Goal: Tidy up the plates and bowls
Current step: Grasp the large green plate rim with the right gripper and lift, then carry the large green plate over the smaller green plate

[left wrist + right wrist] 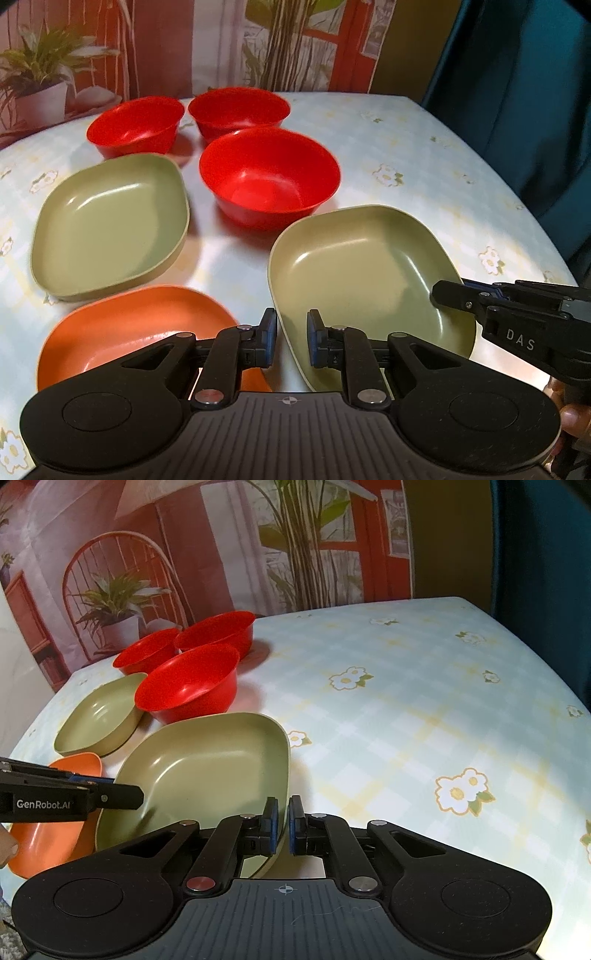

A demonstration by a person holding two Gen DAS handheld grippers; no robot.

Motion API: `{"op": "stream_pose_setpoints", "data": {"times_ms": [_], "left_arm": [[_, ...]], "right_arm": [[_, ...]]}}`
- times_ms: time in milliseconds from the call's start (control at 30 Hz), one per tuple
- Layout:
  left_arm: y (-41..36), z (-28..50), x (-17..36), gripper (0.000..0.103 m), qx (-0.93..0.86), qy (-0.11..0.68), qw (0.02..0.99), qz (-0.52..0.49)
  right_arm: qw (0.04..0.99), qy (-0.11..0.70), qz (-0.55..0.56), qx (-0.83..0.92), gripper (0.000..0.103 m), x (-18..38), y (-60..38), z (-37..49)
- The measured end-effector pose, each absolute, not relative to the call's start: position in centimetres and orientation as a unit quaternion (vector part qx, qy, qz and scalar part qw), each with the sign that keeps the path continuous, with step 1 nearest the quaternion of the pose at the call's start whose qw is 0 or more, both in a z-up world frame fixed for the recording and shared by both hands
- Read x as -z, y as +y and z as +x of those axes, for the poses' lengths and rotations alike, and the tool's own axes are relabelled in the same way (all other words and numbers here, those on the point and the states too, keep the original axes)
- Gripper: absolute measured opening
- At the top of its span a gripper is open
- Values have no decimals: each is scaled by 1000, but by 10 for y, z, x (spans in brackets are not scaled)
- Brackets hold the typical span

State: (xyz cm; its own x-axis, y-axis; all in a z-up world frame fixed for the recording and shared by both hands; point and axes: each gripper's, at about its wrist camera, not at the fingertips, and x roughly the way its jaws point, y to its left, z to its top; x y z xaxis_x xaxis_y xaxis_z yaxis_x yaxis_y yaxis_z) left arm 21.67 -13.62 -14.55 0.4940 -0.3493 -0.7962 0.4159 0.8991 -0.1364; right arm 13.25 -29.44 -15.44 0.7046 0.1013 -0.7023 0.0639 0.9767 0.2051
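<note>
My right tongs (pixel 283 825) clamp the near green plate's (pixel 207 771) rim; left tongs (pixel 289 341) gape, straddling its opposite edge. Beyond: one more green plate (pixel 110 225), one orange plate (pixel 129 325), three red bowls (pixel 269 177).

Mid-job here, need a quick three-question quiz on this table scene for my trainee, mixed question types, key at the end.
1. How many red bowls stand on the table?
2. True or false: the right gripper has its fingers on either side of the near green plate rim.
3. Which dish lies nearest the left gripper on its left side? A) orange plate B) far green plate C) a red bowl

Key: 1. three; 2. true; 3. A
</note>
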Motion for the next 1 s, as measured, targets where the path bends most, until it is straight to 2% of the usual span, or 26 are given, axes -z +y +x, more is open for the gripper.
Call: {"op": "stream_pose_setpoints", "data": {"times_ms": [367, 1000], "left_arm": [[-135, 212, 123, 18, 233, 426, 873, 34], [-85, 226, 85, 18, 209, 384, 899, 0]], "right_arm": [[923, 364, 121, 1, 6, 133, -301, 123], [933, 340, 112, -41, 6, 84, -262, 153]]}}
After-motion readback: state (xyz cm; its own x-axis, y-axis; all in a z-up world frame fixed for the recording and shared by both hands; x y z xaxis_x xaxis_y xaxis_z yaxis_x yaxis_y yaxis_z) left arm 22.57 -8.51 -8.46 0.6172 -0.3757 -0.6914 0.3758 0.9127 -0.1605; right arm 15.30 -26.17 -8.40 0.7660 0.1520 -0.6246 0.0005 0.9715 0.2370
